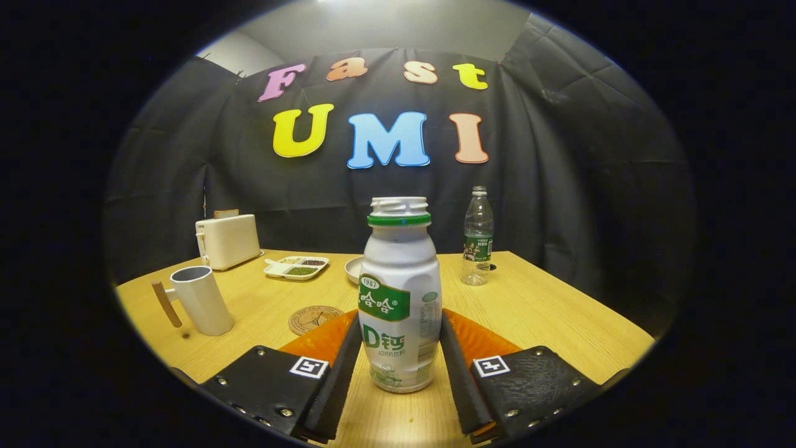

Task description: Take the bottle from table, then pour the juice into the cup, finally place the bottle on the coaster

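Note:
A white juice bottle (401,298) with a green label and a green neck ring stands upright between my fingers, its mouth uncapped. My gripper (401,317) is shut on it, and both pads touch its lower sides. The bottle's base sits at or just over the wooden table (547,311); I cannot tell which. A white cup (202,298) with a wooden handle stands beyond my left finger, far to the left. A round wooden coaster (314,318) lies flat between the cup and the bottle, just ahead of the left fingertip.
A white toaster (229,239) stands at the table's far left, with a divided snack tray (297,266) beside it. A white dish (354,269) peeks out behind the juice bottle. A clear water bottle (477,236) stands far right, before the black cloth wall.

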Demonstrator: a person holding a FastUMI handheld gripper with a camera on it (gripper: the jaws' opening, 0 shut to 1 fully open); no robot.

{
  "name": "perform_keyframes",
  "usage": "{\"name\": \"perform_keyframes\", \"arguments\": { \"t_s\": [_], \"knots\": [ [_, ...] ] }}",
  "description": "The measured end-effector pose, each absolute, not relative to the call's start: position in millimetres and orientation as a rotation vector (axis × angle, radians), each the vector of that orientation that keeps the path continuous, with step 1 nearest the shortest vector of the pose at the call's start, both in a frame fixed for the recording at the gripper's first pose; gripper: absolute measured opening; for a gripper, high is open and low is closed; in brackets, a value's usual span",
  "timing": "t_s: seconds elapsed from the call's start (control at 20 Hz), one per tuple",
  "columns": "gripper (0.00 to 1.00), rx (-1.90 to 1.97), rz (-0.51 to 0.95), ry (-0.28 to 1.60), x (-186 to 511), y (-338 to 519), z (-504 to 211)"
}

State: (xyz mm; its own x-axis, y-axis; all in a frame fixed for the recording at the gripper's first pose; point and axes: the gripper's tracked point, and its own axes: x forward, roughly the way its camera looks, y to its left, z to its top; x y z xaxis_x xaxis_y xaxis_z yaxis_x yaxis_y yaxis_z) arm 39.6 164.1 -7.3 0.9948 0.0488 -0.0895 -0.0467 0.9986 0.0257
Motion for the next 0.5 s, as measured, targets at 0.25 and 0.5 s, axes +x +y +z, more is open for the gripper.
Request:
{"name": "perform_keyframes", "arguments": {
  "t_s": [0.25, 0.5],
  "knots": [
    [0.64, 0.020, 0.055, 0.100, 43, 169, -6],
    [0.64, -0.095, 0.046, 0.060, 48, 177, 17]
  ]
}}
